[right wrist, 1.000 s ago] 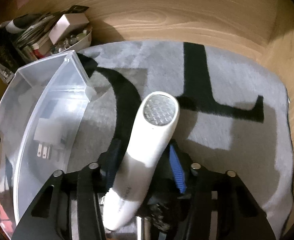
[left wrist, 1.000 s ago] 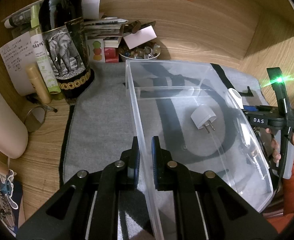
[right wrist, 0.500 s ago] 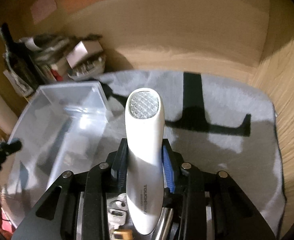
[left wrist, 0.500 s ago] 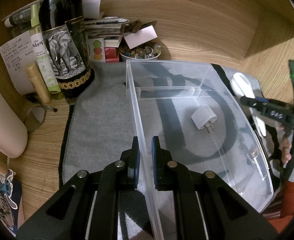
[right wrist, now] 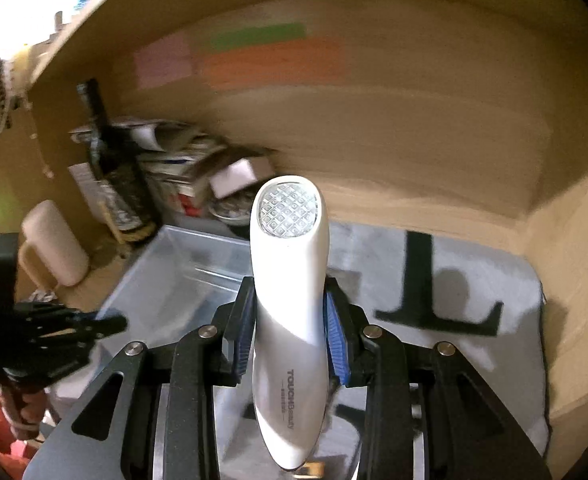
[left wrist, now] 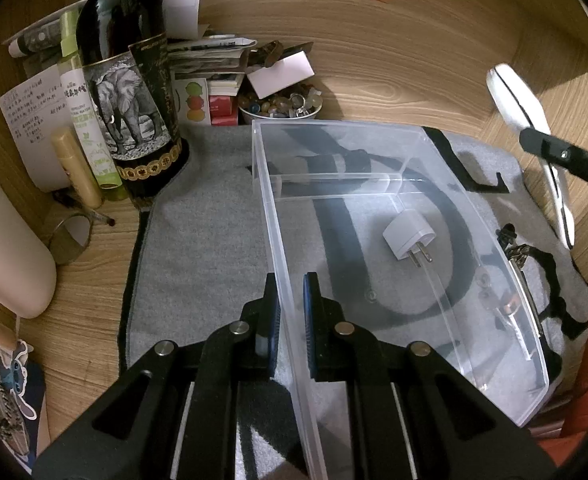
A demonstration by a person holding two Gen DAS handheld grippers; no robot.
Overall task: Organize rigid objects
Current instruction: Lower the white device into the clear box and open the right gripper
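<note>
A clear plastic bin (left wrist: pixel 473 216) lies on the grey mat, with a white plug adapter (left wrist: pixel 407 236) on its floor. My left gripper (left wrist: pixel 290 284) is shut on the bin's near left wall. In the right wrist view my right gripper (right wrist: pixel 290 292) is shut on a white handheld beauty device (right wrist: pixel 290 280), whose textured head points forward above the bin (right wrist: pixel 174 276). The same device (left wrist: pixel 517 100) shows in the left wrist view at the upper right, lifted above the bin's right side. The left gripper (right wrist: pixel 110 324) appears at the left edge of the right wrist view.
A dark bottle with an elephant label (left wrist: pixel 130 92), tubes, papers and a bowl of small stones (left wrist: pixel 280 104) crowd the back left corner. A cream cylinder (left wrist: pixel 6 248) lies at the left. Keys (left wrist: pixel 513 252) rest on the mat beside the bin's right wall. Wooden walls enclose the desk.
My right gripper has risen from the mat with the white device, straightened it between the pads and swung toward the bin. The left gripper and bin have not moved.
</note>
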